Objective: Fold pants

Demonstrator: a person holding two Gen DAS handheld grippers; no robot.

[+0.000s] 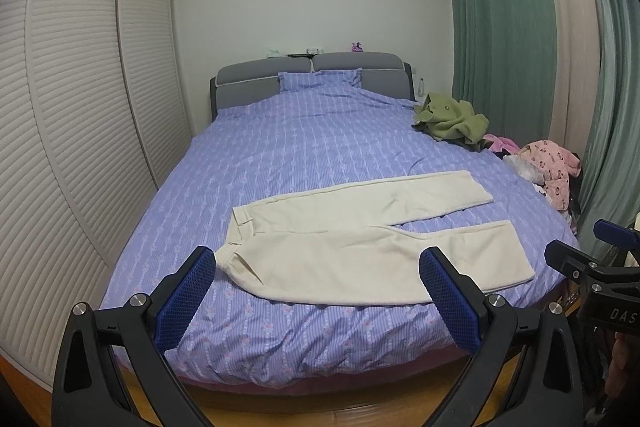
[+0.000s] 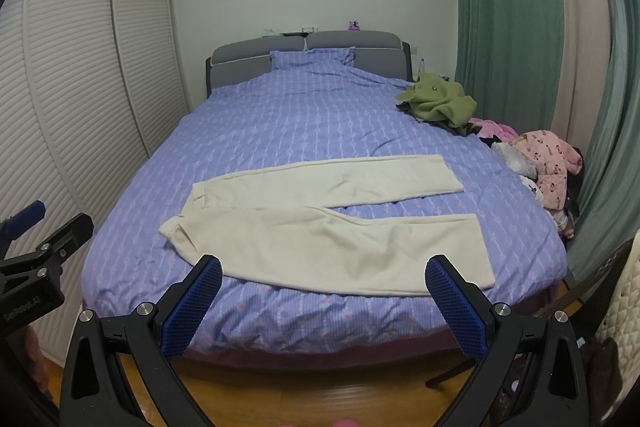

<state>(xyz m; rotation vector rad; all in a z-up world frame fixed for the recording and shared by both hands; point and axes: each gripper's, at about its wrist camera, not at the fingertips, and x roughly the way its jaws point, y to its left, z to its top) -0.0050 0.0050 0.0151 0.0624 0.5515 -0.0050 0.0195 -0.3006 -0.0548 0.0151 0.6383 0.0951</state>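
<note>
- The bed [image 1: 280, 155] fills both views, under a purple striped cover, with a grey headboard [image 1: 312, 71] at the far end and one pillow [image 1: 320, 81] against it.
- A louvred wardrobe [image 1: 80, 107] runs along the bed's left edge; green curtains [image 1: 504, 27] hang past its right edge.
- The pants [image 1: 360, 227] lie flat and unfolded near the bed's foot edge, waistband toward the left edge, both legs spread apart toward the right edge.
- A green garment [image 1: 452, 117] sits heaped at the far right corner; a pink jacket [image 1: 552, 167] tops a pile just off the right edge.
- Small items line the headboard top, too small to identify; one looks purple.
- The left gripper [image 1: 320, 267] hovers over the foot edge, blue pads wide apart, holding nothing.
- The right gripper [image 2: 324, 273] does likewise, jaws spread and empty.
- The left wrist view alone shows "DAS" on the right gripper's body at its right border; the right wrist view alone shows lettering on the left gripper, probably "GenRobot.AI", and a quilted white panel [image 2: 624, 307].
</note>
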